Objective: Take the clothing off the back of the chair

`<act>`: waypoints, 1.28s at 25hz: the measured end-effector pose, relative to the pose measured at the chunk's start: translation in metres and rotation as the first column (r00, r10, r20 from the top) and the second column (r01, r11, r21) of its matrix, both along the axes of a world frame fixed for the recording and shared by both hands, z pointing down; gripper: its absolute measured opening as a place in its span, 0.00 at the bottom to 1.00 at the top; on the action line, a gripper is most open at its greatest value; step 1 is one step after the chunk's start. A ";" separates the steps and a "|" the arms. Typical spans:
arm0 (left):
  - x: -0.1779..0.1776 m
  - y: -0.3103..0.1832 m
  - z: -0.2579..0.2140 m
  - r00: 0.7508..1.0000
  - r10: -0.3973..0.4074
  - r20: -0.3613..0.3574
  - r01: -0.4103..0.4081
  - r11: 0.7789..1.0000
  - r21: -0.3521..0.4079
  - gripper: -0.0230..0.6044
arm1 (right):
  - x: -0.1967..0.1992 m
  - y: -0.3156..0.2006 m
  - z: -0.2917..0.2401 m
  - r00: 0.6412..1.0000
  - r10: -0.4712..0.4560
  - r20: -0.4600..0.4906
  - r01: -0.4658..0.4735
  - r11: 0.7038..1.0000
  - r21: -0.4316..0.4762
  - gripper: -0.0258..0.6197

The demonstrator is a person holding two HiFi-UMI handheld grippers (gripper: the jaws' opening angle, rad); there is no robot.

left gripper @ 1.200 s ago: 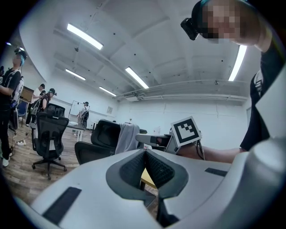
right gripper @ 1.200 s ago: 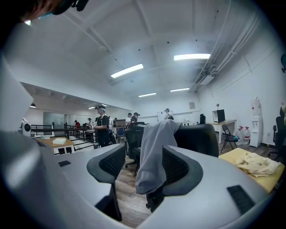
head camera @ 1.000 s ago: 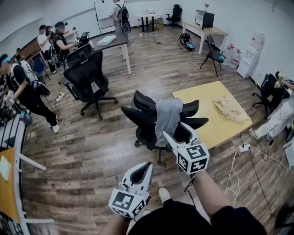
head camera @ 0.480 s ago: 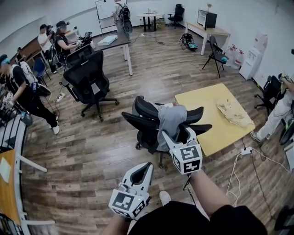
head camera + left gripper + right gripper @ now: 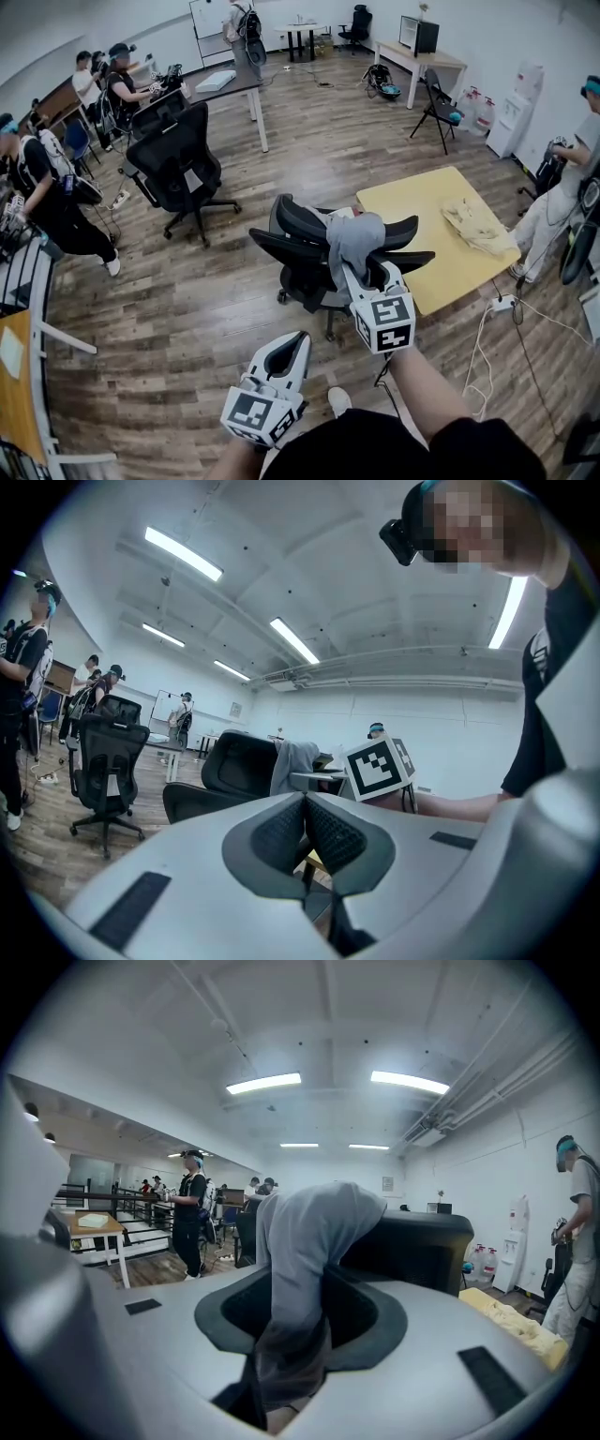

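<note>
A grey garment hangs over the back of a black office chair in the middle of the head view. My right gripper reaches level to the chair back. Its jaws have just been closing, and the hanging cloth now fills the gap between the pads, which press on it. Behind the cloth the chair back shows dark. My left gripper stays low and nearer to me, left of the right one, with its pads together and nothing held. From there the garment shows ahead.
A yellow table with a beige cloth stands just right of the chair. A second black chair is to the far left. A power strip and cables lie on the floor at right. People stand along both sides.
My right gripper moved forward up to the chair back and its jaws narrowed onto the hanging grey garment. The left gripper has hardly shifted.
</note>
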State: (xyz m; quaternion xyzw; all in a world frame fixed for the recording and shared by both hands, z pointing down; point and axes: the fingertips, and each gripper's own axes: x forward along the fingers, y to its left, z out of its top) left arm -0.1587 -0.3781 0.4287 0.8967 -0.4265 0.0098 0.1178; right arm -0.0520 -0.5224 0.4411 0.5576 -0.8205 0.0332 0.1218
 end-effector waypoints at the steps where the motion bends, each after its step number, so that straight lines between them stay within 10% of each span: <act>1: 0.000 0.002 0.000 1.000 0.002 0.001 -0.002 1.000 0.000 0.07 | 0.001 0.001 0.000 1.000 0.003 0.003 -0.003 1.000 -0.001 0.27; 9: -0.008 0.017 -0.005 1.000 0.016 0.003 -0.016 1.000 0.008 0.07 | 0.001 0.018 -0.005 1.000 0.008 0.016 -0.008 1.000 -0.012 0.13; 32: -0.024 0.121 -0.021 1.000 0.016 -0.019 -0.015 0.998 0.061 0.07 | -0.012 0.123 -0.046 0.996 -0.059 0.068 0.056 0.998 0.041 0.12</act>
